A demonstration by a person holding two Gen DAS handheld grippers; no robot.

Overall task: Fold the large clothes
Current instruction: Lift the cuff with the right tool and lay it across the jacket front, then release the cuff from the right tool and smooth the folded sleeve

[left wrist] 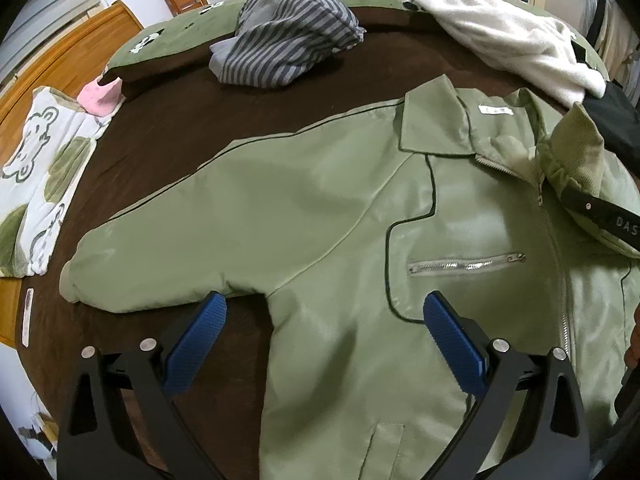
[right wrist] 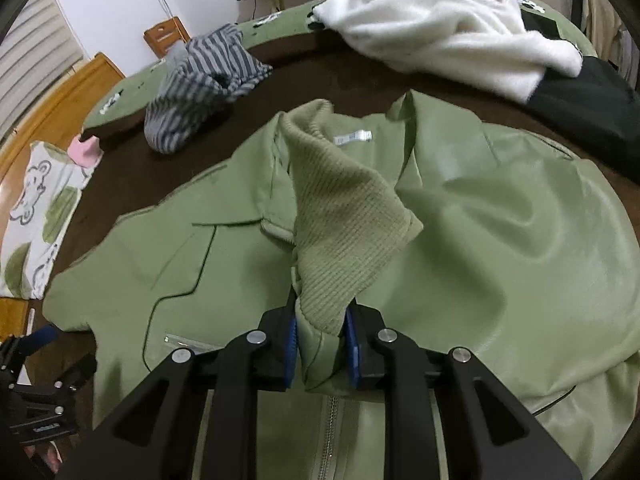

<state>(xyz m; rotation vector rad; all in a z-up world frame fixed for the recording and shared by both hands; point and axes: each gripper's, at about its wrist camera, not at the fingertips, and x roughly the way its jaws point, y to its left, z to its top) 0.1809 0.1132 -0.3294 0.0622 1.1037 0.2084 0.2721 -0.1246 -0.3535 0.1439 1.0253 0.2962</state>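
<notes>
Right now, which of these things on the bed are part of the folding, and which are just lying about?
Part of the job:
- green jacket
- its ribbed cuff, clamped in the right gripper
- left gripper, jaws wide apart over the jacket

Lying about:
- striped garment
- white fleece
- black garment
- bear-print cloth
- pink item

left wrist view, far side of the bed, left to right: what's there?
Bear-print bedding → pink item → striped garment → white fleece garment.
</notes>
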